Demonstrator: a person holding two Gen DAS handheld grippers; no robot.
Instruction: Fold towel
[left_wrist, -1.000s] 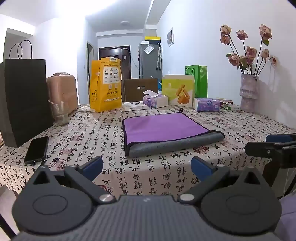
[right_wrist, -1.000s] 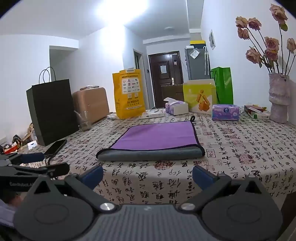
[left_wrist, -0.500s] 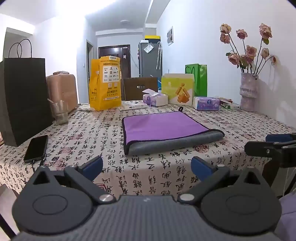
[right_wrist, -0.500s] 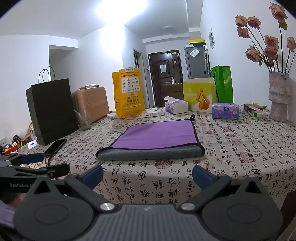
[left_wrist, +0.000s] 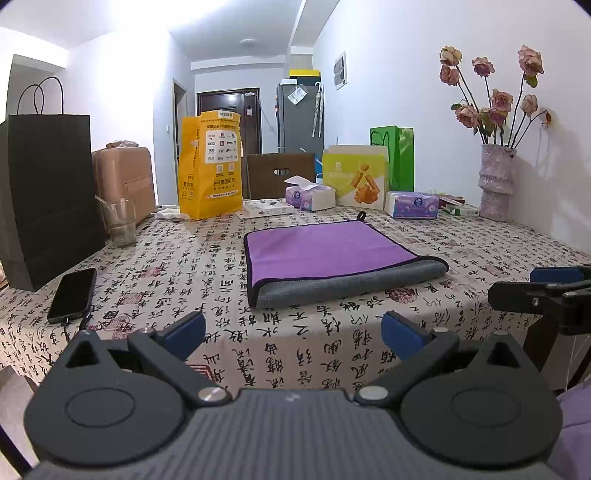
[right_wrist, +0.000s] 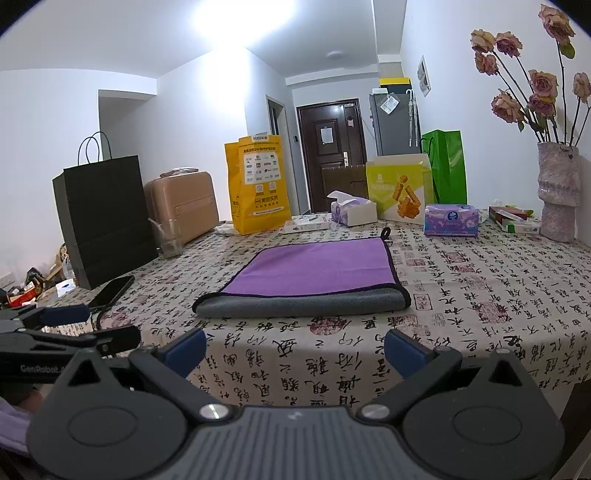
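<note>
Purple towel (left_wrist: 332, 254) lying folded once on the calligraphy tablecloth (left_wrist: 184, 266), grey fold edge nearest. Left gripper (left_wrist: 293, 332) and right gripper (right_wrist: 295, 349) held off the table edge, jaws apart, empty. Probably between folds; next, reaching in for a side edge.

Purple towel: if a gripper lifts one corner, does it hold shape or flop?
Probably flops: the towel lies soft and folded, its near edge rolled thick. Likely light, so a corner should lift easily. It may drag on the tablecloth rather than slide.
</note>
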